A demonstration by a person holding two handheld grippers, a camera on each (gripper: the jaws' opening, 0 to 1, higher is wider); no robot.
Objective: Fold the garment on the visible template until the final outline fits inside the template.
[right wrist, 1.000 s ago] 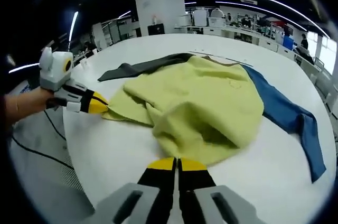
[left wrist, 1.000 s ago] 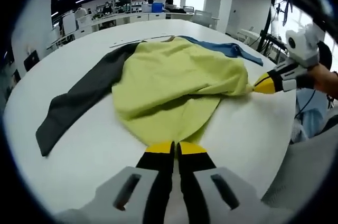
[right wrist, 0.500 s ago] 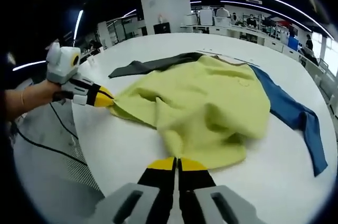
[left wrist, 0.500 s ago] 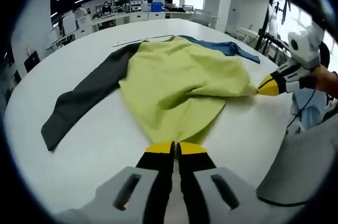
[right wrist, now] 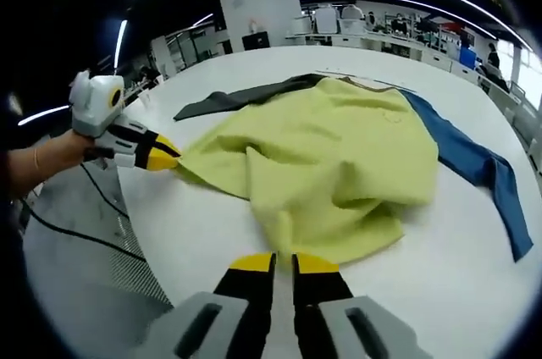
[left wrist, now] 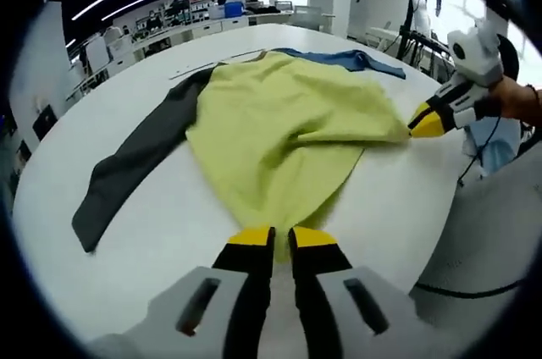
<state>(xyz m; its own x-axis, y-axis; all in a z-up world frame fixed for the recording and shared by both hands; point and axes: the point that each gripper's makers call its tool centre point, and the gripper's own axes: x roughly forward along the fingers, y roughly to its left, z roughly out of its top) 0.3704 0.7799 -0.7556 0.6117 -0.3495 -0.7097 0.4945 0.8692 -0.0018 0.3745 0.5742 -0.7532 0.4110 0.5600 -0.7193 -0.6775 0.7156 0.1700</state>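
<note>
Left gripper view: the garment [left wrist: 279, 130], yellow-green with one dark grey sleeve [left wrist: 135, 160] at the frame's left and a blue sleeve [left wrist: 347, 58] at the top, lies spread on the white desk [left wrist: 152, 257] in mid-frame. At the bottom, the left gripper [left wrist: 273, 236] pinches the garment's near hem, its jaws nearly closed on the cloth. At the right edge, the right gripper [left wrist: 421, 126] holds another hem corner.

Right gripper view: the garment [right wrist: 330, 164] fills the centre, rumpled into folds; the right gripper [right wrist: 284, 262] grips its near edge at the bottom, and the left gripper [right wrist: 169, 156] holds a corner at centre left.
</note>
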